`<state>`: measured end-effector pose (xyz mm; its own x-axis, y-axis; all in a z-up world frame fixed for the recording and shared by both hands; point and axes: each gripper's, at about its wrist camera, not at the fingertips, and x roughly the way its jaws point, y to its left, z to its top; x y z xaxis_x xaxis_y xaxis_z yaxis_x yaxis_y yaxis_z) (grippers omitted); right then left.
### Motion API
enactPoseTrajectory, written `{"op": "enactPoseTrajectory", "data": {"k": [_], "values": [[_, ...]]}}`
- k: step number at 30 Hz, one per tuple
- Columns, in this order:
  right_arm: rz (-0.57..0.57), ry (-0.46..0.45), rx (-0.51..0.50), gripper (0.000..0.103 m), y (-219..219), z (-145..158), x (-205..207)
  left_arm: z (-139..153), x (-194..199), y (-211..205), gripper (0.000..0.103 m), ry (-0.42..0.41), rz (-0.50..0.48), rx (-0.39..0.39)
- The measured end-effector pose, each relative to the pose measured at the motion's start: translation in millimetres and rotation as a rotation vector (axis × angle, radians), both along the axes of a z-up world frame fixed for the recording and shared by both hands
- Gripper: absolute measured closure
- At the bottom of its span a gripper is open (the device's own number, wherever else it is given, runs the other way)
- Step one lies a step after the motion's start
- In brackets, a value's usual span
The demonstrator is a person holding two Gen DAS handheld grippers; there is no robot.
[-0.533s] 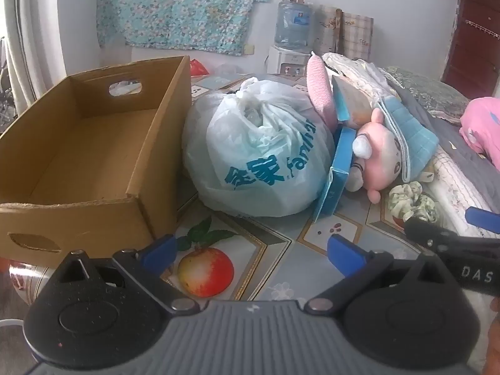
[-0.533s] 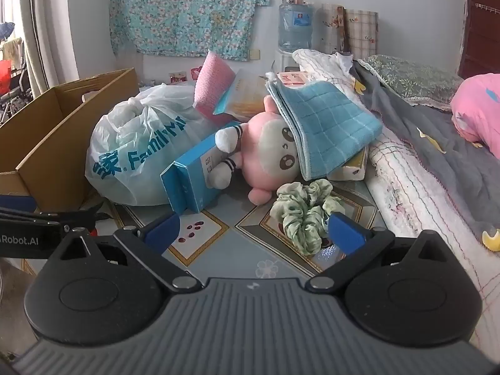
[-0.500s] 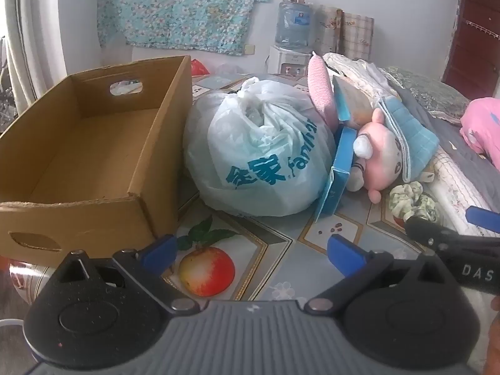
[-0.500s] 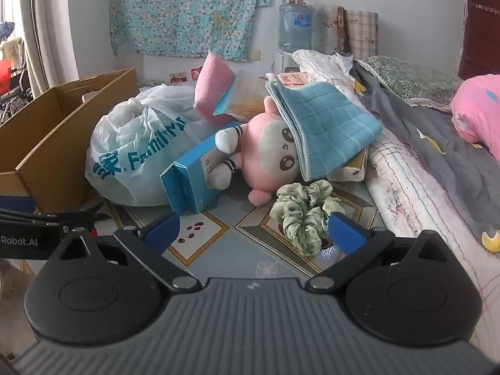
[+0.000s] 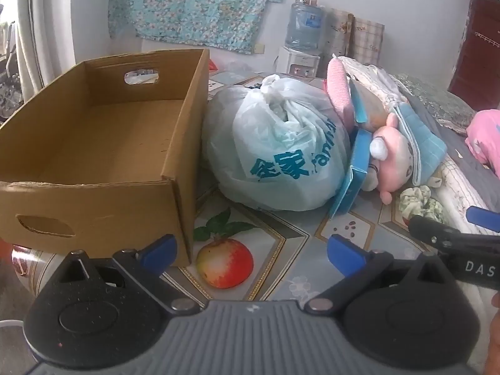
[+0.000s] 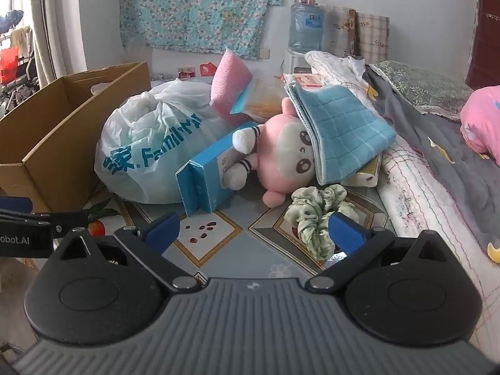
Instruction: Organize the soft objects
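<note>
An empty cardboard box [image 5: 103,143] stands at the left; it also shows in the right wrist view [image 6: 62,131]. Beside it lies a tied white plastic bag [image 5: 281,153] [image 6: 150,143]. A pink plush toy [image 6: 281,159] [image 5: 393,162] lies under a folded blue towel [image 6: 340,134]. A green scrunchie [image 6: 315,212] [image 5: 418,203] lies in front of the plush. A pink sponge [image 6: 229,84] leans behind the bag. My left gripper [image 5: 251,250] is open and empty above the mat. My right gripper [image 6: 253,231] is open and empty, its right finger beside the scrunchie.
A blue carton [image 6: 209,178] leans against the bag and plush. A patterned mat [image 5: 268,250] covers the floor. A bed with quilts [image 6: 437,162] borders the right side. A water dispenser [image 6: 304,28] stands at the back wall.
</note>
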<state>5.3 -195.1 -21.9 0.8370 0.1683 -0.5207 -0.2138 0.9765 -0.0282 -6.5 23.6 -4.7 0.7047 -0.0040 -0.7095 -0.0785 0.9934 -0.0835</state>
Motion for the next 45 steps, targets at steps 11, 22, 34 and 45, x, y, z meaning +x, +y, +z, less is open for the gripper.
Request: {"op": "enactPoseTrajectory", "data": {"k": [11, 22, 34, 45], "values": [[-0.004, 0.006, -0.019, 0.001, 8.5, -1.3, 0.8, -0.8, 0.2, -0.8, 0.0, 0.006, -0.008, 0.011], [-0.003, 0.009, -0.025, 0.001, 8.8, -3.5, 1.4, -3.5, 1.3, -1.5, 0.0, 0.016, -0.002, 0.013], [-0.006, 0.015, -0.041, 0.001, 11.9, -4.0, 4.8, -4.2, 2.1, -1.0, 0.0, 0.018, -0.001, 0.012], [-0.009, 0.016, -0.044, 0.001, 11.2, -4.9, 6.7, -4.9, 2.5, -0.1, 0.0, 0.019, -0.002, 0.012]]}}
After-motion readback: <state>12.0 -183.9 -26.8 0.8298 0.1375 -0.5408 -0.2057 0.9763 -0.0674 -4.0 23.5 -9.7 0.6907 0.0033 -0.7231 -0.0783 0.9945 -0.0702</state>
